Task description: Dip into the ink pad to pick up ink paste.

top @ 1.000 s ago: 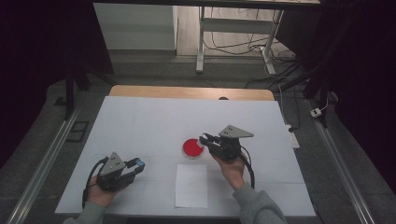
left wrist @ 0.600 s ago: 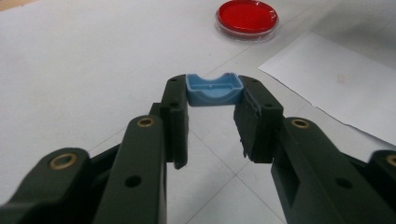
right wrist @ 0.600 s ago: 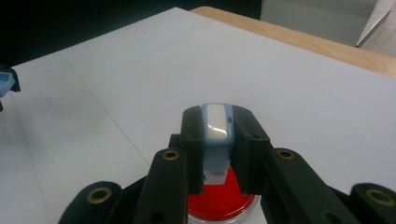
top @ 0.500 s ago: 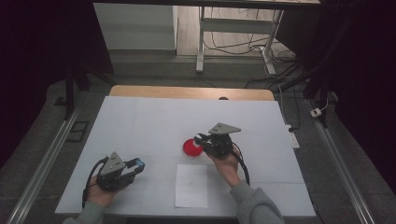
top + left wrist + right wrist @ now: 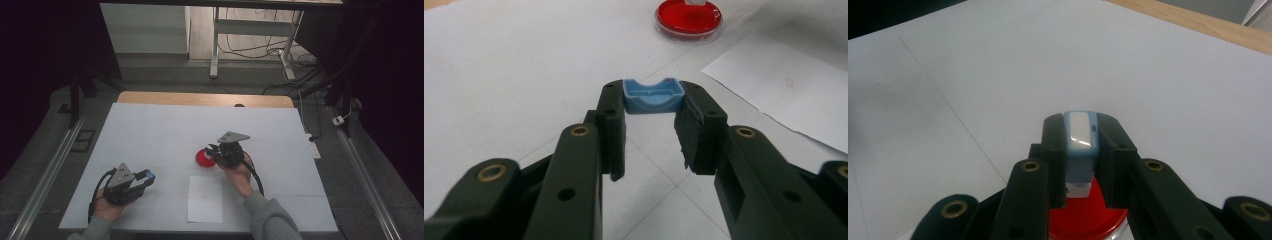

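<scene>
Fingers [image 5: 1108, 150] of the right gripper [image 5: 1079, 131] clamp a pale blue block [image 5: 1080, 137] over the red dish [image 5: 204, 158]; left gripper [image 5: 653, 102], at seven o'clock, pinches a blue cap [image 5: 652, 96], probably its mate.

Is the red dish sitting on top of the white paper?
No, the red dish rests on the bare table beside the white paper, apart from it.
</scene>
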Demonstrator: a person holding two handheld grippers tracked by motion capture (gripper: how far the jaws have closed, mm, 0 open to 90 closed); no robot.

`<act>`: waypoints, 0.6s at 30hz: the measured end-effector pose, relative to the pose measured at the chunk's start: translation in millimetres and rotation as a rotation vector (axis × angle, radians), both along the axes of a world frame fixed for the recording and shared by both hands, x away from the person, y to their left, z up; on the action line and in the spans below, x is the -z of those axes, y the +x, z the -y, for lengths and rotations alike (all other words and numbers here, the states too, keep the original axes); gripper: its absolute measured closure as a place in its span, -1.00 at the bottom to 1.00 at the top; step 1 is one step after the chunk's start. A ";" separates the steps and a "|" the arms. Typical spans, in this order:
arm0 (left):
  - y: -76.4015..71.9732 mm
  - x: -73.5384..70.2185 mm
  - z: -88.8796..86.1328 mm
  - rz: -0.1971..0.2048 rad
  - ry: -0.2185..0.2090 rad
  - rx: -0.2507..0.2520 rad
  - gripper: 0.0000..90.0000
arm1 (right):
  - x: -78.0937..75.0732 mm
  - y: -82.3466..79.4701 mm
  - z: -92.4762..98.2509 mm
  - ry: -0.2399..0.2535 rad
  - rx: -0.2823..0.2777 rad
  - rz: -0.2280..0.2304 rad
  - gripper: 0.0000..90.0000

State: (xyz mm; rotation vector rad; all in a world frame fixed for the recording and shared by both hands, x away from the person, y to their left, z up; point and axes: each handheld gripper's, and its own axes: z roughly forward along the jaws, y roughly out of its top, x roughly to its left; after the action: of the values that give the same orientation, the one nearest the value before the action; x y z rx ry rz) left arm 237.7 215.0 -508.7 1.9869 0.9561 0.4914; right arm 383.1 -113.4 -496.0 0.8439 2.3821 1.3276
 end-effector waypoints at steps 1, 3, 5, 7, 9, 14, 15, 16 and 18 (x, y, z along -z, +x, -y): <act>0.0 0.0 -0.1 0.000 0.000 0.000 0.45 | 0.7 0.5 -0.7 -0.003 0.001 0.002 0.67; -0.1 0.0 -0.2 0.000 0.000 0.000 0.45 | 2.0 1.1 -1.7 -0.005 -0.001 0.000 0.67; -0.2 0.0 -0.1 0.000 0.001 0.001 0.45 | 3.1 1.5 -2.5 -0.021 -0.002 -0.001 0.67; -0.2 0.0 -0.1 -0.001 0.001 0.001 0.45 | 5.1 2.1 -3.3 -0.034 -0.006 -0.005 0.67; -0.3 -0.1 0.0 -0.001 0.001 0.001 0.46 | 8.1 3.2 -4.0 -0.044 -0.007 -0.013 0.67; -0.2 -0.1 -0.4 -0.001 0.001 0.000 0.45 | 10.1 3.5 -3.1 -0.035 -0.006 -0.018 0.67; -0.3 -0.1 -0.5 -0.001 0.001 0.000 0.45 | 10.3 3.2 -3.3 -0.038 -0.005 -0.017 0.67; -0.4 0.0 -0.5 -0.001 0.002 0.001 0.45 | 10.4 3.0 -3.7 -0.039 -0.004 -0.013 0.67; -0.4 0.0 -0.5 -0.001 0.003 0.000 0.45 | 10.8 2.6 -4.2 -0.044 -0.006 -0.011 0.67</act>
State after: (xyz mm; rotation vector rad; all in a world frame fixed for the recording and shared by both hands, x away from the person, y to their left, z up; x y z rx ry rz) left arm 237.3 215.6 -508.8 1.9900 0.9564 0.4914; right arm 385.8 -109.2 -506.8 0.8345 2.4153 1.2712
